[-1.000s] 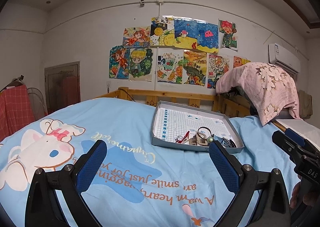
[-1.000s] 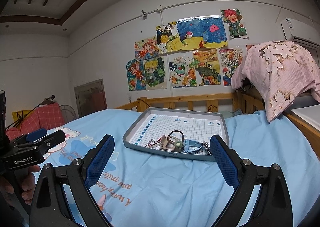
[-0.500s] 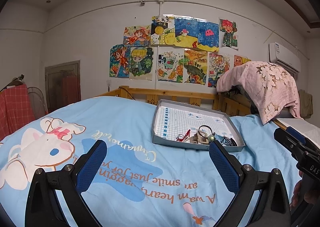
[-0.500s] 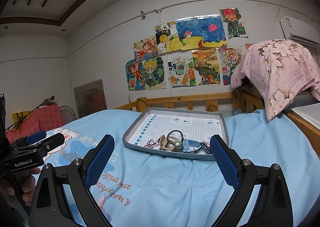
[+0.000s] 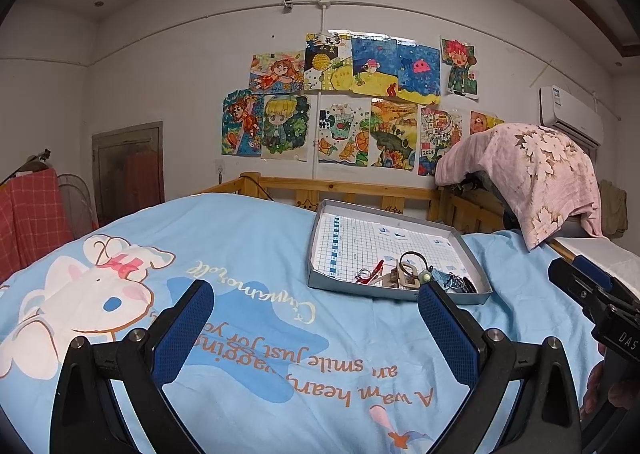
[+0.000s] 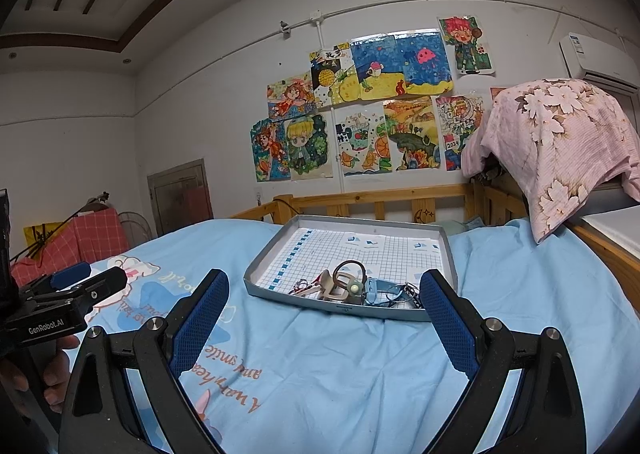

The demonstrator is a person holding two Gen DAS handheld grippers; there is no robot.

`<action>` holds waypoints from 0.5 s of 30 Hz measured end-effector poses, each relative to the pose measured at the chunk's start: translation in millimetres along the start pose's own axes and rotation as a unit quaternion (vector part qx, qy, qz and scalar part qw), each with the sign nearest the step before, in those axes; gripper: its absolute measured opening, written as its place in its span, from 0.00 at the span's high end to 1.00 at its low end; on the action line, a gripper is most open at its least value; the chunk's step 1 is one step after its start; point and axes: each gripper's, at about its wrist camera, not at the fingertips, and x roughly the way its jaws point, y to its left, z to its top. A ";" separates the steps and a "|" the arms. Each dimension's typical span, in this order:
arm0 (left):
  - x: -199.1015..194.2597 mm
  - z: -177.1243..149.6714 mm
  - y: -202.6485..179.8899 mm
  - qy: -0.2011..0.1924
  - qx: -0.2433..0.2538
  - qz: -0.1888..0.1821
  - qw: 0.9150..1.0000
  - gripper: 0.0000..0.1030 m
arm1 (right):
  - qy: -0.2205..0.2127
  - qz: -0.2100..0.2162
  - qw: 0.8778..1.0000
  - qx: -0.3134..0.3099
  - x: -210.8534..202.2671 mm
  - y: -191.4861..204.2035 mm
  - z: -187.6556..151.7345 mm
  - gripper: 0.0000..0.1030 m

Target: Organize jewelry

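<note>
A grey tray (image 5: 320, 230) (image 6: 260, 270) lined with gridded paper lies on the light blue bedspread. A small heap of jewelry (image 5: 412, 274) (image 6: 352, 286) sits at its near edge: a dark ring-shaped hair tie, a red clip, a beige claw clip, a green bead, dark chains. My left gripper (image 5: 316, 306) is open and empty, hovering above the bed short of the tray. My right gripper (image 6: 324, 300) is open and empty, also short of the tray. Each gripper shows at the edge of the other's view.
A wooden bed rail (image 5: 352, 189) runs behind the tray. A pink floral cloth (image 6: 560, 149) drapes over something at the right. Drawings hang on the wall (image 6: 360, 109). A red checked cloth (image 6: 96, 234) is at the far left.
Both grippers have shifted only slightly; the tray sits a little lower in the right view. Nothing was grasped or released.
</note>
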 end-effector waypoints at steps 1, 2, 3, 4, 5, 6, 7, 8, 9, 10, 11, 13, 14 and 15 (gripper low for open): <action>0.2 0.4 0.1 0.000 0.000 0.000 1.000 0.00 | 0.000 0.000 1.000 0.000 0.2 -0.3 0.0 0.09; -0.2 -0.5 0.0 0.001 0.000 0.000 1.000 0.00 | 0.000 0.000 1.000 0.000 0.2 -0.2 0.0 0.09; -0.5 -0.6 0.0 0.001 0.001 0.000 1.000 0.00 | 0.000 0.000 1.000 0.000 0.1 -0.2 0.0 0.09; -0.3 -0.1 0.1 0.000 0.001 0.000 1.000 0.00 | 0.000 0.000 1.000 0.000 0.2 0.0 0.0 0.09; 0.1 0.7 0.2 0.001 0.001 0.000 1.000 0.00 | 0.000 -0.001 1.000 0.000 0.3 0.0 -0.1 0.09; -0.7 -0.2 0.3 0.001 0.001 0.001 1.000 0.00 | 0.001 -0.001 1.000 0.000 0.3 0.0 -0.2 0.09; -0.7 0.0 0.3 0.000 0.000 0.001 1.000 0.00 | 0.000 -0.001 1.000 0.000 0.2 0.0 -0.2 0.09; 0.1 1.0 0.5 0.001 0.000 0.000 1.000 0.00 | 0.001 -0.003 1.000 -0.001 0.7 -0.2 -0.2 0.09; -0.3 0.1 0.5 0.001 -0.001 -0.001 1.000 0.00 | 0.001 -0.004 1.000 -0.002 0.6 -0.2 -0.3 0.09; -0.3 0.4 0.2 0.001 0.000 0.000 1.000 0.00 | 0.002 -0.004 1.000 -0.001 1.3 -0.2 -0.7 0.09; 0.0 1.1 0.2 0.000 0.000 0.000 1.000 0.00 | 0.002 -0.004 1.000 -0.001 1.2 -0.3 -0.7 0.09; -0.4 0.4 0.1 0.000 0.000 -0.001 1.000 0.00 | 0.002 -0.005 1.000 -0.001 1.5 -0.4 -0.8 0.09; 0.1 1.3 0.1 0.000 0.000 0.000 1.000 0.00 | 0.002 -0.005 1.000 -0.001 1.7 -0.4 -0.7 0.09; -0.3 0.4 -0.1 0.000 -0.001 0.001 1.000 0.00 | 0.003 -0.005 1.000 -0.001 1.7 -0.5 -0.8 0.09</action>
